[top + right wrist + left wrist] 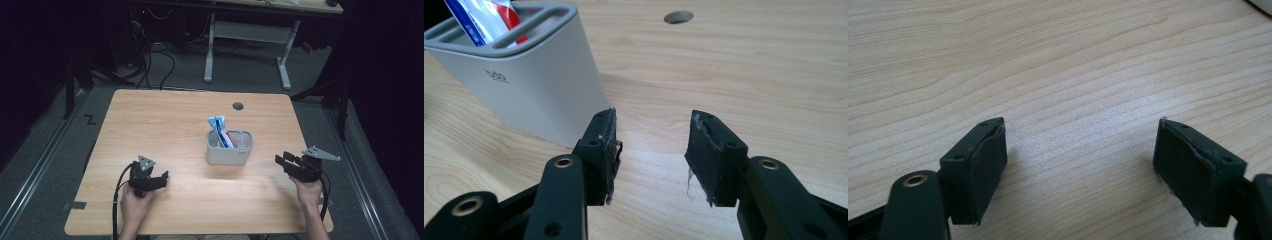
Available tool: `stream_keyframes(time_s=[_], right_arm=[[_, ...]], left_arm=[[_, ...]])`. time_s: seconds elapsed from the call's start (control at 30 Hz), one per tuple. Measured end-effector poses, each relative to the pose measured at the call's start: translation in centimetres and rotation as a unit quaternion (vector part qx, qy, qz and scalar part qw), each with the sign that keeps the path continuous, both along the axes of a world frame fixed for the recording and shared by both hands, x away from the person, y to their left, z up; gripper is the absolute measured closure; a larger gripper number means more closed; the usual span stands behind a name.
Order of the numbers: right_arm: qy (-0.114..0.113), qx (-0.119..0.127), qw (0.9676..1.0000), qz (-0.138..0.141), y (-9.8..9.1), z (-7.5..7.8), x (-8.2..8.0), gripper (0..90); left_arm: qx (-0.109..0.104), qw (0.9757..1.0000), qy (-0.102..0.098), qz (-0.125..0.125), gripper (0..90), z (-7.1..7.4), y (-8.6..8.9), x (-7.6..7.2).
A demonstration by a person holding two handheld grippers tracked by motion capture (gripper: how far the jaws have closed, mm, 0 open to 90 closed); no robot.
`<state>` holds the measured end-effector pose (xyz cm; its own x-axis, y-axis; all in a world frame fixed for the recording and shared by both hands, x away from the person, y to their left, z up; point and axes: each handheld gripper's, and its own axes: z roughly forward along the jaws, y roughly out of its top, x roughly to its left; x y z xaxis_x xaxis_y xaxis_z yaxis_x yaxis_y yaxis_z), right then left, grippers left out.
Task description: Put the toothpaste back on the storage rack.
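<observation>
Blue-and-red toothpaste tube (219, 129) stands in a grey plastic holder (229, 154) mid-table; left gripper (161, 179) and right gripper (281, 160) both spread, empty.

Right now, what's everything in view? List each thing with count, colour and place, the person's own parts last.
holder: one, grey-white, two compartments, middle of the table.
tube: one, white, blue and red, upright in the holder's left compartment.
table: one, light wood, a round hole near its far edge.
second table: one, white-legged, on the floor behind.
left tongs: one, black, open, near the table's front left, nothing between them.
right tongs: one, black, open, at the front right, nothing between them.
</observation>
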<state>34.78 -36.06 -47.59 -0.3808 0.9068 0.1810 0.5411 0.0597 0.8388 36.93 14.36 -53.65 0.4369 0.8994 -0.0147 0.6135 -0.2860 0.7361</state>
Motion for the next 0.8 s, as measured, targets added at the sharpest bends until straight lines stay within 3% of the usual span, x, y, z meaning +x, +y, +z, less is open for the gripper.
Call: stream_keyframes(time_s=[0.4,0.8], right_arm=[[0.02,-0.03,0.9993,-0.01,0.5,-1.6,0.4,54.4],[0.037,-0.065,0.9972,0.001,1.8,-3.0,1.3,54.2]], left_arm=[[0.0,1.0,0.0,0.0,21.8,0.0,0.0,0.0],[0.0,1.0,0.0,0.0,21.8,0.0,0.0,0.0]])
